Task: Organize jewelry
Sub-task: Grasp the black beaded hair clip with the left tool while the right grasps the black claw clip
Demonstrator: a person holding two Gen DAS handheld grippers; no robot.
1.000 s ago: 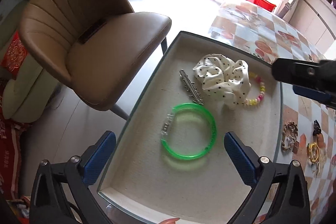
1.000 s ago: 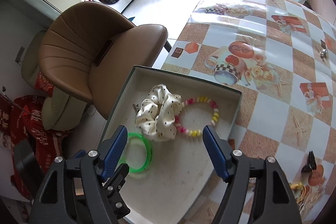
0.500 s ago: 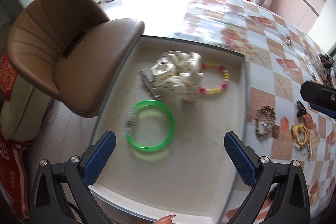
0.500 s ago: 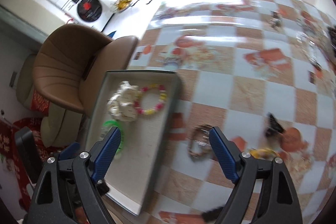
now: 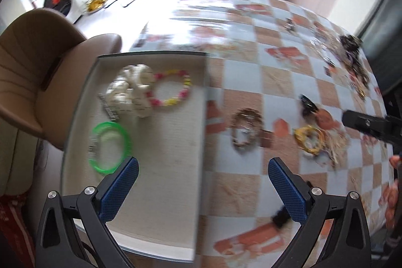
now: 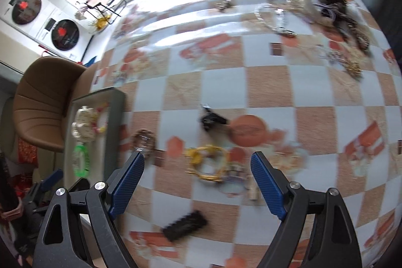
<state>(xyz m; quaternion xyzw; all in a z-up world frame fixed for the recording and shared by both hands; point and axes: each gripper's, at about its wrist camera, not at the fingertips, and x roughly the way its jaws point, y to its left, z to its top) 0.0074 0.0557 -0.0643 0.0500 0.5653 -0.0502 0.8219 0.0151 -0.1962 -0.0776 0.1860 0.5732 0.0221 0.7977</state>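
Right wrist view: jaws spreading over the yellow bracelet

Right wrist view is showing the right gripper (image 6: 197, 171) hanging over the checked tablecloth (image 6: 271, 89) with its blue pads wide apart and nothing between them; the jaws have just been opening. A yellow bracelet (image 6: 207, 163) is lying flat on the cloth right in the gap between the two pads, slightly nearer the left one, so it looks like the next piece to be picked. Being a ring, it has no real long axis, though motion blur is hiding its exact outline. A brown beaded bracelet (image 6: 144, 142) is sitting just beyond the left pad, a black hair clip (image 6: 212, 119) further ahead, and a black comb (image 6: 184, 225) closer in below the pads.

Left gripper (image 5: 202, 173) is also standing spread and empty, straddling the right edge of the tray (image 5: 150, 55). Inside the tray a green bangle (image 5: 109, 146), a white scrunchie (image 5: 132, 89) and a pink and yellow bead bracelet (image 5: 172, 91) are already lying. From the left view the yellow bracelet (image 5: 309, 140) is sitting well off to the right, so the right hand is clearly the nearer one, and the tray is lying to its left
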